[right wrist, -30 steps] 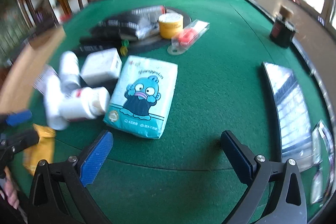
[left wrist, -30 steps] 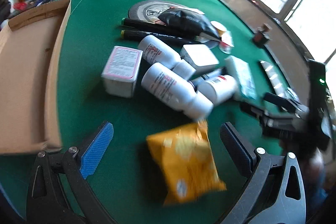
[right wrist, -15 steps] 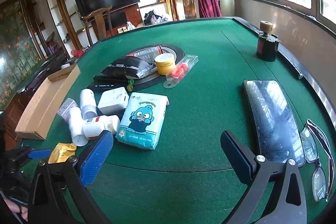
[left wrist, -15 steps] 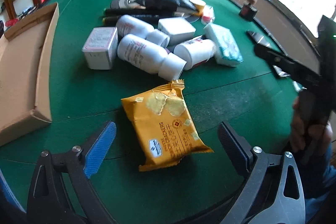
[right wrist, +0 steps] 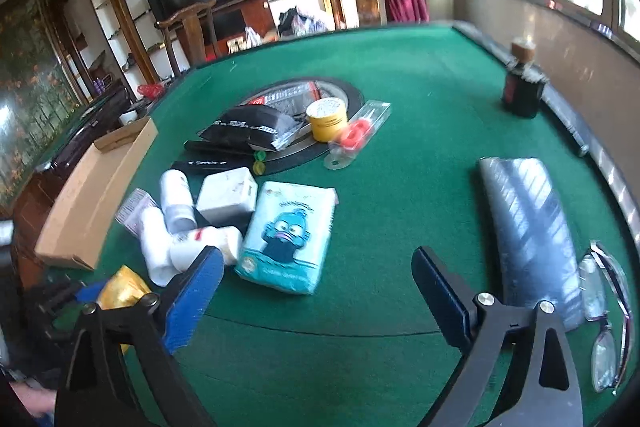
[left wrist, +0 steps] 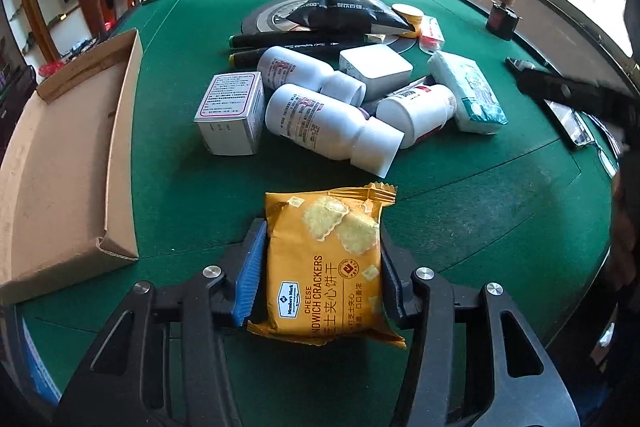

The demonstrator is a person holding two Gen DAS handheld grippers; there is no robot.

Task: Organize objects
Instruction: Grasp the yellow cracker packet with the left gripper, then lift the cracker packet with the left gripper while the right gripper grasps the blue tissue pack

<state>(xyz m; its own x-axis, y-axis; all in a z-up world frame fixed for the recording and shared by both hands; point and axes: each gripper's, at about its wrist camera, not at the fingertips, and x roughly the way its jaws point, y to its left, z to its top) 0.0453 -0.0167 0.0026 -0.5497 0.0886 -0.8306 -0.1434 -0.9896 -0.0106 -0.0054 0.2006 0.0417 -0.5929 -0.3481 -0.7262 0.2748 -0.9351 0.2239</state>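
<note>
My left gripper [left wrist: 320, 267] is shut on a yellow cheese cracker packet [left wrist: 324, 267], with both pads pressed to its sides, low over the green table [left wrist: 180, 179]. The packet also shows in the right wrist view [right wrist: 122, 287]. An open cardboard box [left wrist: 60, 155] lies to the left. A pile sits in the middle: three white bottles [left wrist: 320, 123], a small white carton [left wrist: 232, 115], a white adapter [left wrist: 376, 67], a tissue pack [left wrist: 468, 91], black markers [left wrist: 288, 39] and a black pouch [left wrist: 348, 13]. My right gripper [right wrist: 316, 291] is open and empty above the table's near right part.
A yellow tin [right wrist: 326, 119] and a clear pack with a red ring [right wrist: 356, 137] lie by the round black disc [right wrist: 344, 95]. A dark bottle [right wrist: 522, 87] stands at the far right rim. A shiny grey case [right wrist: 528, 223] and glasses [right wrist: 608, 323] lie at the right.
My left gripper has moved forward around the cracker packet and closed on it. My right gripper has stayed open and shifted its view slightly.
</note>
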